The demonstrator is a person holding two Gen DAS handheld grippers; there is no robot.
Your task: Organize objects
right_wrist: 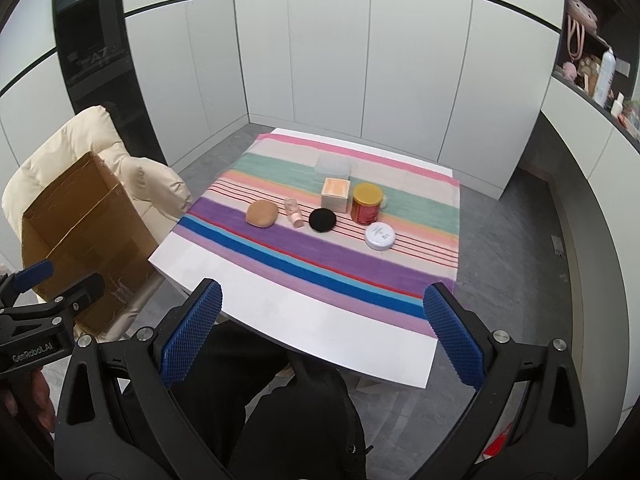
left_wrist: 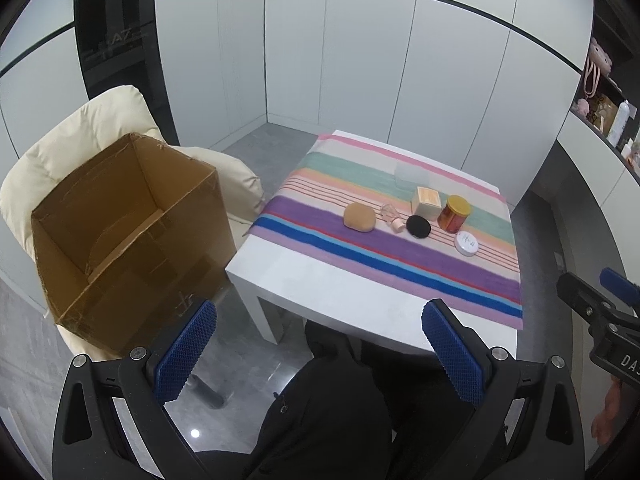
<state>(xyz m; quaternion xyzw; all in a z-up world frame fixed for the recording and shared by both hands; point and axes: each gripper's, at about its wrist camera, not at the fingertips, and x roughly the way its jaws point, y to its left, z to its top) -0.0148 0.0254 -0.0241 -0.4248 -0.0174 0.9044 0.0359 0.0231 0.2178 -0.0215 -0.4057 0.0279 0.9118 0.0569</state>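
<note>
On the striped cloth (right_wrist: 280, 240) lie a tan rounded pad (right_wrist: 262, 213), a small pink-capped bottle (right_wrist: 293, 212) on its side, a black round disc (right_wrist: 322, 220), a white round tin (right_wrist: 379, 236), a red jar with a yellow lid (right_wrist: 366, 203), a cream cube box (right_wrist: 336, 194) and a clear lidded container (right_wrist: 333, 166). An empty cardboard box (left_wrist: 128, 232) sits on a cream chair at the left. My left gripper (left_wrist: 320, 352) and right gripper (right_wrist: 322, 332) both hang open before the table's near edge, holding nothing.
The white table (right_wrist: 320, 320) has a bare front strip. A cream padded chair (left_wrist: 80, 132) carries the box. White cabinet walls stand behind, shelves with toiletries (right_wrist: 604, 76) at the right. The person's dark-clad legs (right_wrist: 288, 400) are below the grippers.
</note>
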